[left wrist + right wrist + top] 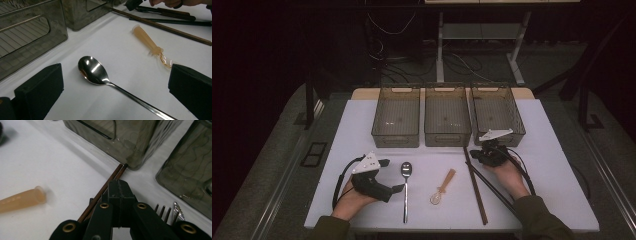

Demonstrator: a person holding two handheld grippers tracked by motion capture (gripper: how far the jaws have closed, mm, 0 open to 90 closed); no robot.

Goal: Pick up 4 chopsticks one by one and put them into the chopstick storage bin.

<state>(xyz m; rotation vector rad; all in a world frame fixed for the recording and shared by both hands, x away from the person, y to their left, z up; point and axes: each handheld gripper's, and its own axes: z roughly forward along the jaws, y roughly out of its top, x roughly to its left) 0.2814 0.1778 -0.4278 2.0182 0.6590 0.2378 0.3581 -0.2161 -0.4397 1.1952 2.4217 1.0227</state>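
Steel spoon [93, 70], twelve o'clock of my wide-open left claw [388, 176]. Right claw [118, 192] pinched shut over chopsticks [475, 186]; risk: thin sticks roll free, grip empty.

White table [552, 170], three bins [447, 121], metal spoon [406, 172], amber spoon [443, 188], chopsticks [475, 186]

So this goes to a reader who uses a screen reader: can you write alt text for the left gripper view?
A steel spoon lies bowl-up on a white table between the open black jaws of the left hand-held gripper. Beyond it lie an amber plastic spoon and brown chopsticks, with smoky clear bins at the left.
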